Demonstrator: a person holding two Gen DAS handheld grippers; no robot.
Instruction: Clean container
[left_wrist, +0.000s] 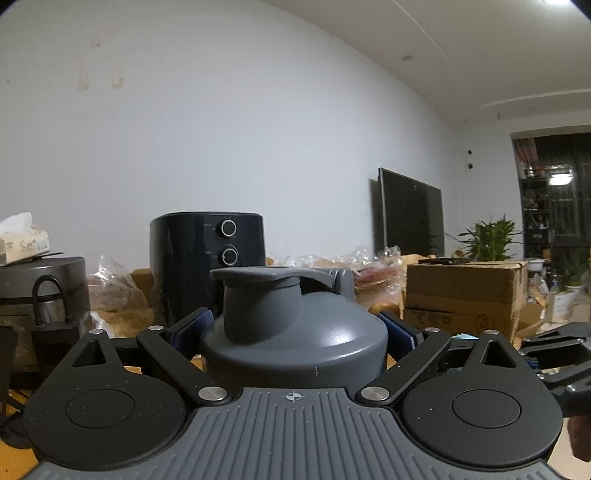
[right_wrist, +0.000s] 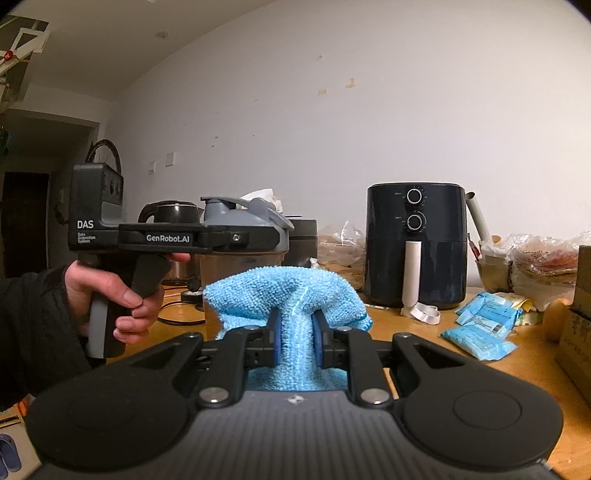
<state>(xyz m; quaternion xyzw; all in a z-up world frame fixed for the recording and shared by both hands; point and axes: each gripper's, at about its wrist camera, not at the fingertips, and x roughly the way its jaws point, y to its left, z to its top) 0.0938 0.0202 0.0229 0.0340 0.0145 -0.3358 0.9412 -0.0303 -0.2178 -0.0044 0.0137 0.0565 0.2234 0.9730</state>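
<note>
A shaker bottle with a grey flip-cap lid fills the space between the blue pads of my left gripper, which is shut on it just below the lid. In the right wrist view the same bottle shows its smoky clear body upright above the table, clamped by the left gripper, whose handle a person's hand grips. My right gripper is shut on a bunched light-blue microfibre cloth. The cloth billows above the pads, in front of the bottle's lower body; whether they touch I cannot tell.
A black air fryer stands on the wooden table at the back right. Blue packets and plastic bags lie to its right. A kettle is behind the bottle. A cardboard box stands right of the bottle.
</note>
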